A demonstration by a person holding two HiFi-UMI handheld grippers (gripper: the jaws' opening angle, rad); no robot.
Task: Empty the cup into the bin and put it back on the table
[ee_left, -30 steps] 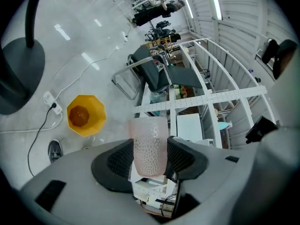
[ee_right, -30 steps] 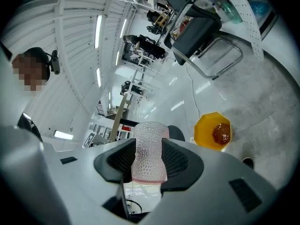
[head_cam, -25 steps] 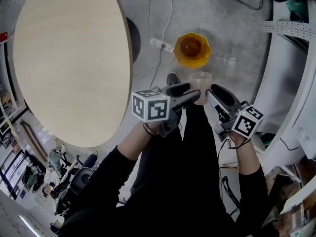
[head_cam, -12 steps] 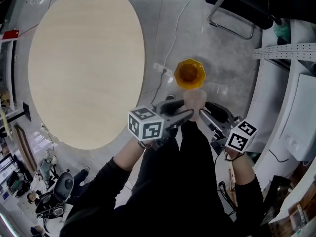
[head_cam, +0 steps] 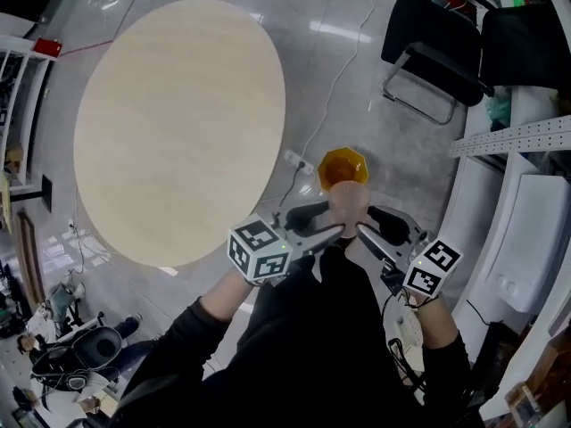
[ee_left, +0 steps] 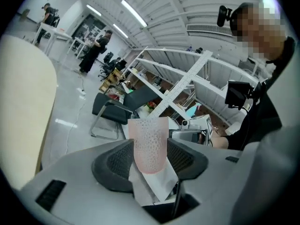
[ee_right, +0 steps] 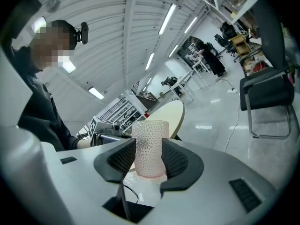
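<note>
Grey polished floor all round, with the round pale wood table off to the upper left. Compared to a second ago the head view takes in way more: the table looks smaller and a black metal-framed chair now shows top right. The translucent pink dimpled cup is still up in the air, not on the table. It now overlaps the near edge of the orange bin instead of sitting clear below it. Both the left gripper and right gripper have their fingers clamped on the cup from opposite sides. A white power strip and its cable lie on the floor between table and bin.
</note>
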